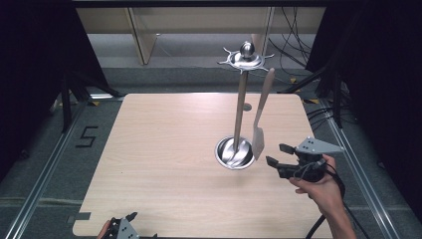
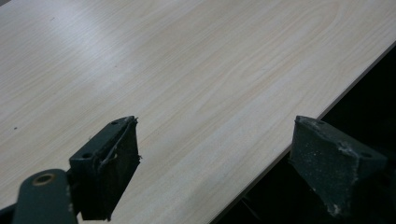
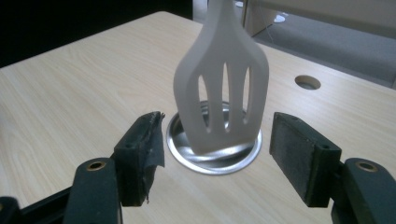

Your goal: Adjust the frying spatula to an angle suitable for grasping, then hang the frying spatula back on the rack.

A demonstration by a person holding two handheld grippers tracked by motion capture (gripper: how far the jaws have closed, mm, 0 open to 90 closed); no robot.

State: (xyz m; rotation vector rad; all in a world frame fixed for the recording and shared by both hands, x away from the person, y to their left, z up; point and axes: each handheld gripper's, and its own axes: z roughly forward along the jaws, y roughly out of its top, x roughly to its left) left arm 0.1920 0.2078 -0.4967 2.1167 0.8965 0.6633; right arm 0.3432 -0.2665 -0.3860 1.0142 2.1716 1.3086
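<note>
A metal utensil stand rises from a round shiny base right of the table's middle, topped by a hooked disc. A white slotted spatula hangs from one hook, blade down beside the base. My right gripper is open just right of the blade, not touching it. In the right gripper view the spatula blade hangs ahead of my right gripper, over the base. My left gripper rests at the table's near-left edge; in its own view my left gripper is open and holds nothing.
The light wooden table has a small round hole behind the stand, also in view as the hole. The table's edge runs under the left gripper. Dark floor, rails and cables surround the table.
</note>
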